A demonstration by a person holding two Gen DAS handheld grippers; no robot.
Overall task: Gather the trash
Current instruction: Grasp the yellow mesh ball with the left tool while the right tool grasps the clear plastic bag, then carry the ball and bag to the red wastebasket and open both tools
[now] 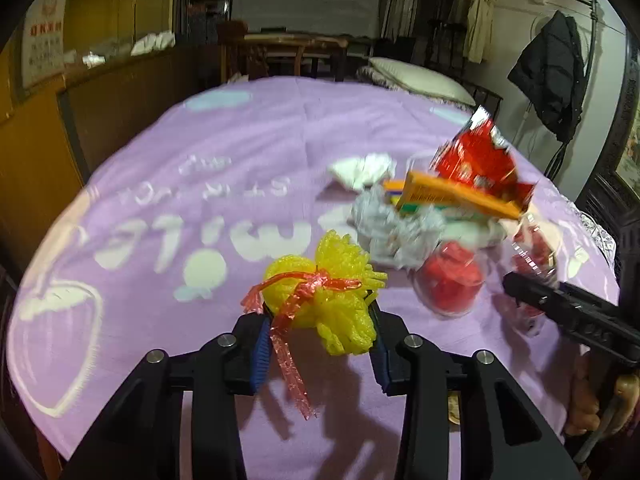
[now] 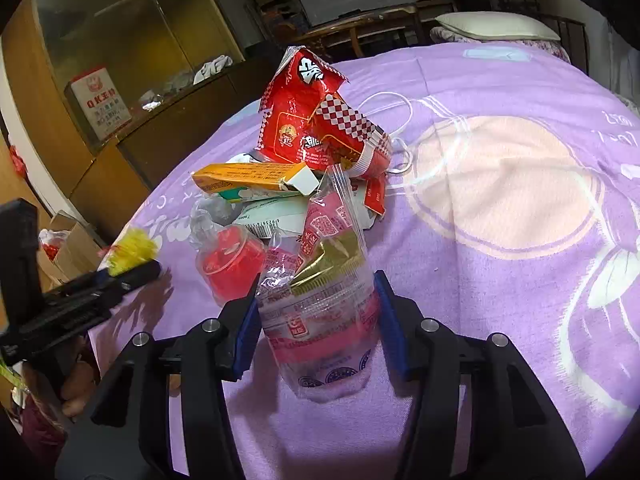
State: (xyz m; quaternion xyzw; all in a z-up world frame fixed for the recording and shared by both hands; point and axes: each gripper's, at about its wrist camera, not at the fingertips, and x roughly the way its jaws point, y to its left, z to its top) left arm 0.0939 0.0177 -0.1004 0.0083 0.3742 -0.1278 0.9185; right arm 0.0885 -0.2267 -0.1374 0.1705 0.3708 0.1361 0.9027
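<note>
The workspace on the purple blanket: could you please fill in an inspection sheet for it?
Surface: purple printed blanket.
Job's things: yellow foam net with red ribbon; clear printed wrapper; red snack bag; orange carton; red-filled clear cup; crumpled tissue.
Clutter: nothing seen.
Grippers: left hand-held gripper shut on the net; right hand-held gripper shut on the wrapper.
Cables: white cord behind the pile.
Surroundings: pillow, wooden cabinet, hanging black coat.

Purple bedsheet (image 1: pixel 224 152), white pillow (image 1: pixel 416 76), black jacket (image 1: pixel 556 80), wood cabinet (image 2: pixel 132 80)
</note>
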